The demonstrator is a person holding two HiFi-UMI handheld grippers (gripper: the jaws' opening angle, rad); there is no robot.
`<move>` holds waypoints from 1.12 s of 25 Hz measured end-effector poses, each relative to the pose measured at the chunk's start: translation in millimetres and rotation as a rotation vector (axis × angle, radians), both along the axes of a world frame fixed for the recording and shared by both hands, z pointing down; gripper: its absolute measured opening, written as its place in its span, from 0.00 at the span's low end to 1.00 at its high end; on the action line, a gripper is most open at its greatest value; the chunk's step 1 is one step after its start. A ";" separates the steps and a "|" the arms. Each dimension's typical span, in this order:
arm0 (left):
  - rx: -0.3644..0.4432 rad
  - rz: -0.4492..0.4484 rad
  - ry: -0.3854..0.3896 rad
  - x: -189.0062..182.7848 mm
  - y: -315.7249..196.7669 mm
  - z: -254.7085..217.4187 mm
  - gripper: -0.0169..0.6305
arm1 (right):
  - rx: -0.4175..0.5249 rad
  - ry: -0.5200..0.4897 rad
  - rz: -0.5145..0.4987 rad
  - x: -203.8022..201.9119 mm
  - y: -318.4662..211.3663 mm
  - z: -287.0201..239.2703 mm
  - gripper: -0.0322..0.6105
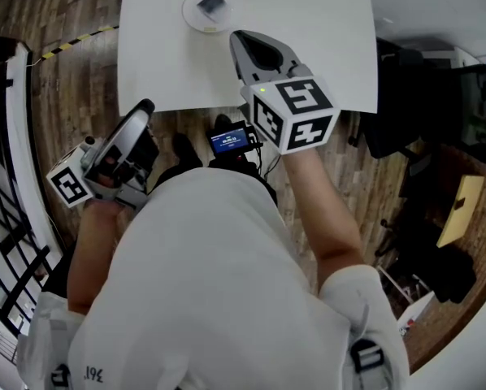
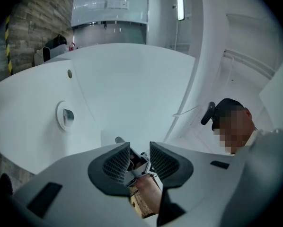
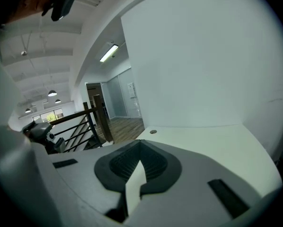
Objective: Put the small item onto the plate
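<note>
Head view gives the whole layout: white table [image 1: 324, 39] at the top, with the plate [image 1: 188, 11] near its left end and the small item [image 1: 211, 5] lying on it, the only thing in the plate. My left tongs [image 1: 145, 107] hang off the near edge over the wooden floor [image 1: 64, 80], well apart from the plate. My right tongs [image 1: 240, 39] are over the table just beside the plate, not touching it.

The head view can't show the grip state; the gripper views can. The left gripper view has the two pads standing a little apart with nothing gripped, just bits of my own rig and floor showing through the gap. It also catches the plate from the side, with the item a small grey lump on it. The right gripper view shows the pads pressed together on nothing, only a pale sliver of table at the seam. Beyond that it gets bare table, a round hole [image 3: 153, 132] in the top, white wall and a dark stair railing [image 3: 92, 122].

As for which way the item points, from above it's a small grey squarish thing set cornerwise to the table edges. It's too small for me to call a long axis.
</note>
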State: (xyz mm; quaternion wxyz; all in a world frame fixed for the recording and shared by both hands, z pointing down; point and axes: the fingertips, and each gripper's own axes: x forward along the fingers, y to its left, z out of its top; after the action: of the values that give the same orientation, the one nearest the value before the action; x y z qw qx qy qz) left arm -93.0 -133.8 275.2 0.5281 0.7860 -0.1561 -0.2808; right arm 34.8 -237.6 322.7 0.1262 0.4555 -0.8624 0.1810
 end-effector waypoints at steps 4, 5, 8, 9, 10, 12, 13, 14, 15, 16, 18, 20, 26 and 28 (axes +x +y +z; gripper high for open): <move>0.024 0.001 0.000 -4.7 8.1 -8.6 0.21 | -0.009 -0.067 0.012 5.1 26.6 -15.7 0.05; 0.030 0.002 0.002 -4.8 10.2 -11.8 0.21 | -0.013 -0.087 0.016 6.2 32.6 -19.6 0.05; 0.059 0.010 0.008 -4.4 16.7 -23.6 0.21 | -0.017 -0.164 0.034 9.4 48.1 -35.2 0.05; 0.069 0.013 0.010 -4.3 18.7 -27.3 0.21 | -0.014 -0.193 0.039 10.0 52.6 -41.4 0.05; 0.077 0.016 0.012 -4.2 20.2 -30.7 0.21 | -0.009 -0.222 0.042 10.4 56.6 -47.7 0.05; 0.093 0.021 0.014 -3.5 21.8 -37.0 0.21 | -0.003 -0.288 0.043 11.2 63.4 -60.9 0.05; 0.101 0.024 0.015 -3.2 22.1 -40.0 0.21 | -0.004 -0.326 0.045 11.9 66.1 -67.7 0.05; 0.109 0.026 0.018 -2.9 22.4 -43.1 0.21 | -0.006 -0.367 0.047 13.1 68.3 -74.6 0.05; 0.118 0.029 0.022 -2.8 22.8 -46.5 0.21 | -0.007 -0.407 0.051 14.7 70.0 -81.6 0.05; 0.128 0.033 0.028 -2.8 23.3 -50.4 0.21 | -0.007 -0.443 0.055 16.5 71.4 -88.7 0.05; 0.146 0.039 0.033 -2.3 24.1 -59.2 0.21 | 0.001 -0.490 0.061 20.2 73.6 -102.3 0.05; 0.163 0.045 0.030 -0.9 24.2 -67.2 0.21 | 0.022 -0.504 0.063 23.0 75.4 -114.1 0.05; 0.183 0.059 0.032 1.0 24.9 -71.2 0.21 | 0.087 -0.492 0.042 20.3 78.6 -135.7 0.05; 0.174 0.064 0.035 1.4 26.5 -69.4 0.21 | 0.096 -0.487 0.039 19.3 81.2 -138.7 0.05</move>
State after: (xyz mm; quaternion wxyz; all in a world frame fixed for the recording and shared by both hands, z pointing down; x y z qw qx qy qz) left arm -91.7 -107.3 205.8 0.4691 0.8285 -0.0966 -0.2901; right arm 54.0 -156.3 183.9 -0.1106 0.4206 -0.8660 0.2468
